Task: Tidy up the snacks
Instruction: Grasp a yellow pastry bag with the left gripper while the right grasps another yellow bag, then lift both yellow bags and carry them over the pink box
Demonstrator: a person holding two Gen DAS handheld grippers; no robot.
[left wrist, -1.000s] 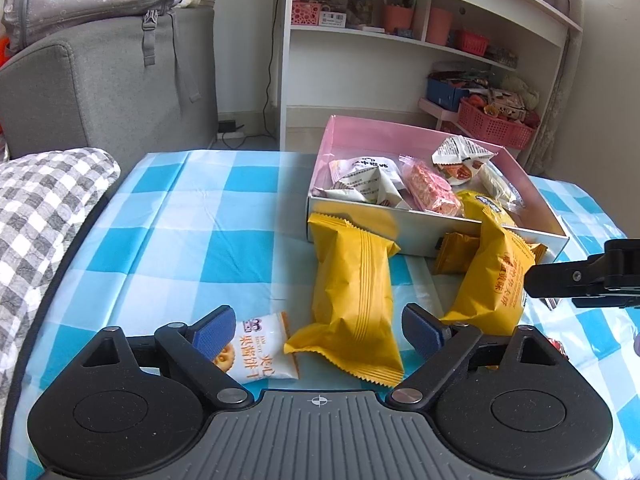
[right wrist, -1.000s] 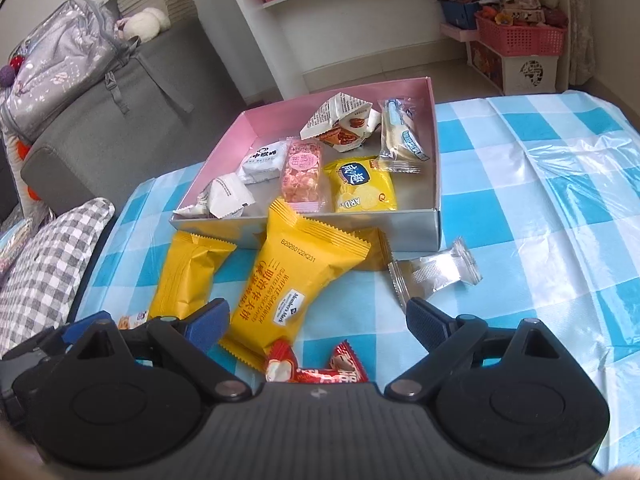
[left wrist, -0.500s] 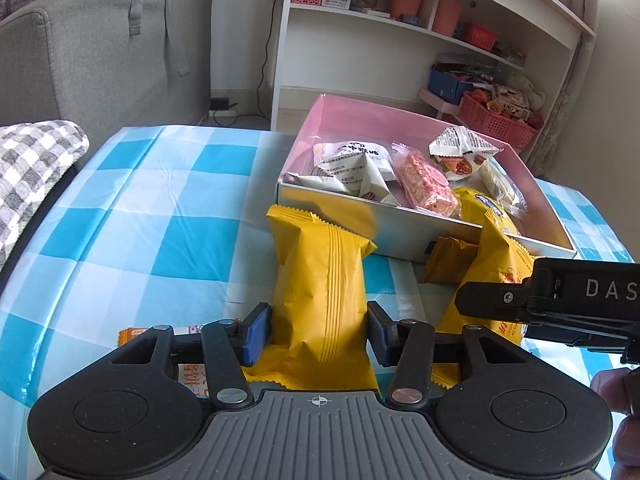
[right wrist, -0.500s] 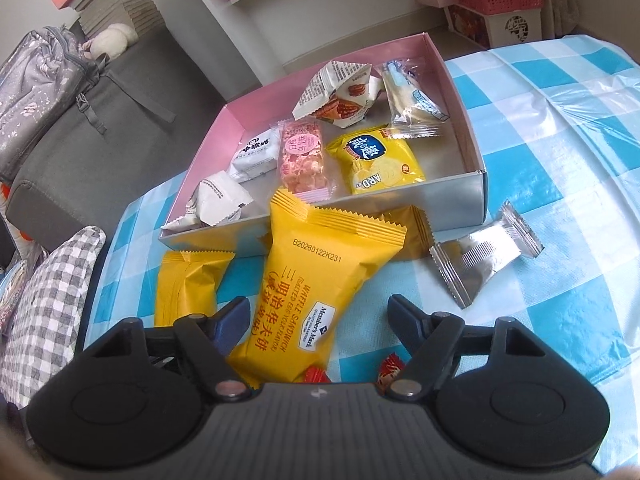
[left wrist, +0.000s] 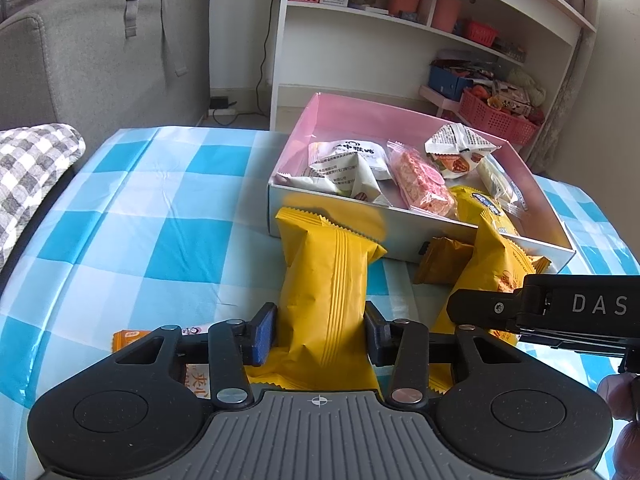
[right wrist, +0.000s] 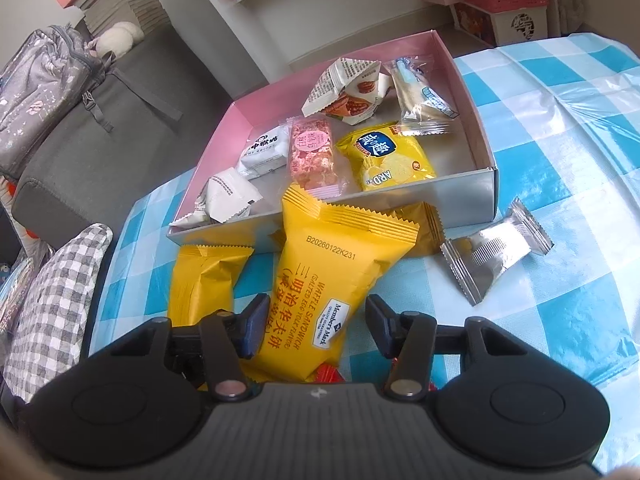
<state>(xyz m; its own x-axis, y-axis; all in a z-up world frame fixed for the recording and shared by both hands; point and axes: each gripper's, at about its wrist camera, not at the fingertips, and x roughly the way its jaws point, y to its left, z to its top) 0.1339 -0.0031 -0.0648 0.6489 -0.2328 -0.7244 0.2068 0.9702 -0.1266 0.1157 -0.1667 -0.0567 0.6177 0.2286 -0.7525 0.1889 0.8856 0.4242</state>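
In the left wrist view, the left gripper (left wrist: 320,334) is seen with its jaws just closed in on the near end of a plain yellow packet (left wrist: 326,284), and both pads appear pressed against the packet's sides. The packet lies on the blue-checked desk (left wrist: 132,208) with its long axis running away from the gripper toward the pink box (left wrist: 400,114), its far crimped end close to the box's near wall. The box is thus found straight ahead and slightly right, so a forward carry is judged to be what the next move needs. The gripper is pitched steeply downward. The right gripper's black arm is seen at the right edge, laid across a second yellow packet. In the right wrist view, the right gripper (right wrist: 314,326) is seen with its jaws also just drawn in around a printed waffle sandwich packet (right wrist: 332,276); the left pad touches the wrapper, while contact at the right pad cannot be told. This packet's long axis likewise points away toward the box, its far end resting against the near wall. A silver packet (right wrist: 496,250) lies on the desk to the right, well apart from the jaws. Each hand is nearer its own packet.
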